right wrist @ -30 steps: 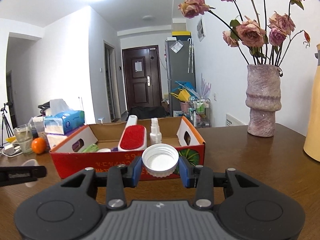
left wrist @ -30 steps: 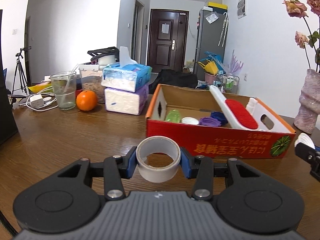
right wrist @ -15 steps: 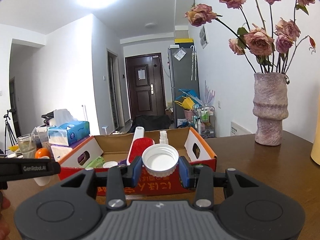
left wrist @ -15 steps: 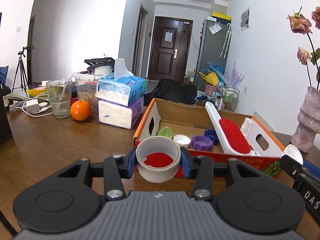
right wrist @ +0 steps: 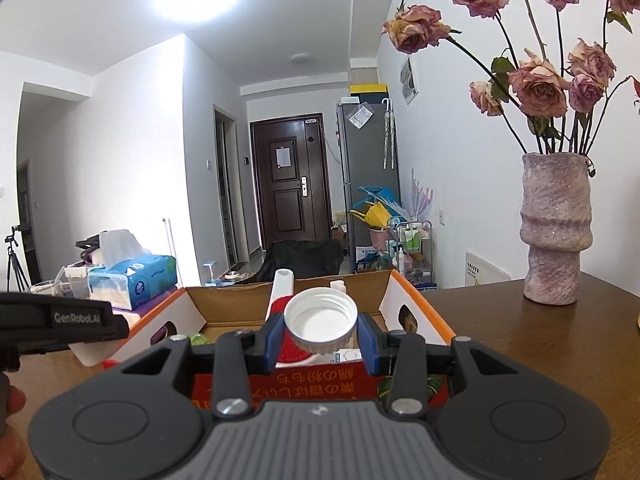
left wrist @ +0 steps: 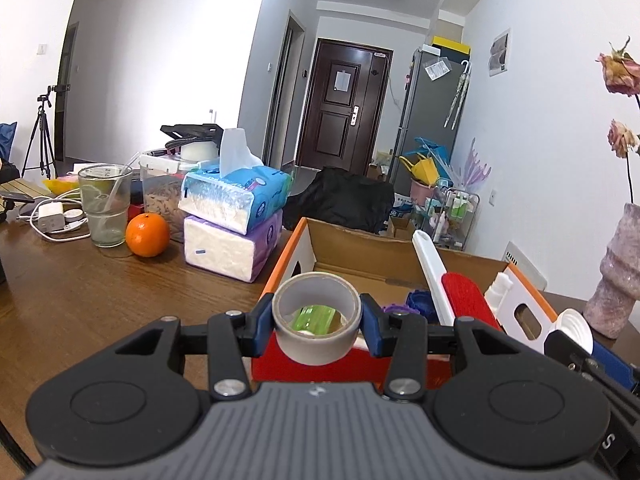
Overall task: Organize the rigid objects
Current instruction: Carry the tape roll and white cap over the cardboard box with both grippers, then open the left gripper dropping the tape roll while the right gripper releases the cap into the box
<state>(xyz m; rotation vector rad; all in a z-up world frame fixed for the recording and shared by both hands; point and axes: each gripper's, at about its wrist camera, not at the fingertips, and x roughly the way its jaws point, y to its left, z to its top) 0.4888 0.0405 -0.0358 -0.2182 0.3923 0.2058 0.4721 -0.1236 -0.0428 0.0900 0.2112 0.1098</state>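
My left gripper [left wrist: 317, 318] is shut on a grey roll of tape [left wrist: 316, 342], held above the near left edge of the red and orange cardboard box [left wrist: 400, 258]. My right gripper [right wrist: 320, 334] is shut on a white screw cap [right wrist: 320, 322], held above the box's near wall [right wrist: 320, 388]. Inside the box lie a white lint brush with a red pad [left wrist: 460, 294], a green bottle [left wrist: 314, 316], blue and purple lids [left wrist: 418, 300] and a small white bottle [left wrist: 498, 290]. The right gripper with its cap [left wrist: 570, 326] shows at the right edge of the left wrist view.
On the wooden table [left wrist: 100, 292], left of the box, stand two stacked tissue packs [left wrist: 232, 216], an orange [left wrist: 147, 235], a glass [left wrist: 105, 204] and a charger with cables [left wrist: 52, 216]. A stone vase with dried roses [right wrist: 556, 228] stands to the right. A hand [right wrist: 12, 420] shows at lower left.
Both grippers have moved forward and slightly up toward the box, which now looms larger. The tape and the cap now hang over its near edge; both grips are unchanged.
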